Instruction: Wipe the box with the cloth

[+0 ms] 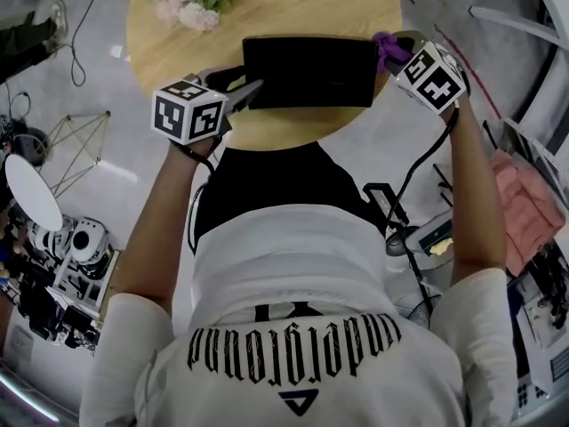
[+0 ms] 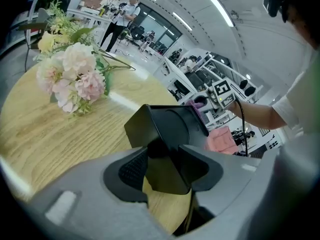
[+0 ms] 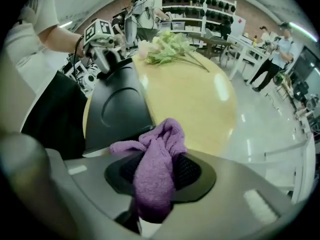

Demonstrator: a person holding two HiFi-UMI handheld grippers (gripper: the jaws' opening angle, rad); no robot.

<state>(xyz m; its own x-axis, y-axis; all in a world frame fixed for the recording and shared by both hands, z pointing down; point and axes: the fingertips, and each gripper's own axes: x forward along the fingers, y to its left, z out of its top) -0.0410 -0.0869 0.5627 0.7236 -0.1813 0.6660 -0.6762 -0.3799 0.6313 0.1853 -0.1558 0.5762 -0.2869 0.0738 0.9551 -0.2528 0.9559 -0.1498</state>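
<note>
Counter (image 1: 178,43): round, light wood grain, seen from above in the head view.
Box (image 1: 309,71): black, rectangular, lying across the near part of the counter with its long side facing the person. A shallow round recess shows in its top face in the right gripper view. Whether it rests flat on the counter cannot be told.
Left tongs (image 1: 252,91): closed on the left end of the box. In the left gripper view the two dark ribbed pads (image 2: 134,169) sit on either side of a box corner, which fills the gap between them.
Box relative to left tongs: the box extends away from the tongs, towards the right gripper.
Cloth (image 1: 386,50): purple, bunched, at the right end of the box.
Right tongs (image 1: 393,48): clamped on the cloth. In the right gripper view the cloth rises from between the jaws as a thick fold, and its loose end spills forward over the pads.
Cloth relative to box: the loose end lies just beside the near right corner of the box. Contact between cloth and box cannot be confirmed.
Tongs relative to each other: one at each short end of the box, with the box between them.
Marker cubes: one on each gripper, left (image 1: 188,111) and right (image 1: 432,76), white with black square patterns.
Flowers (image 1: 191,3): pink and cream bunch with green stems, lying on the far side of the counter, well apart from the box.
</note>
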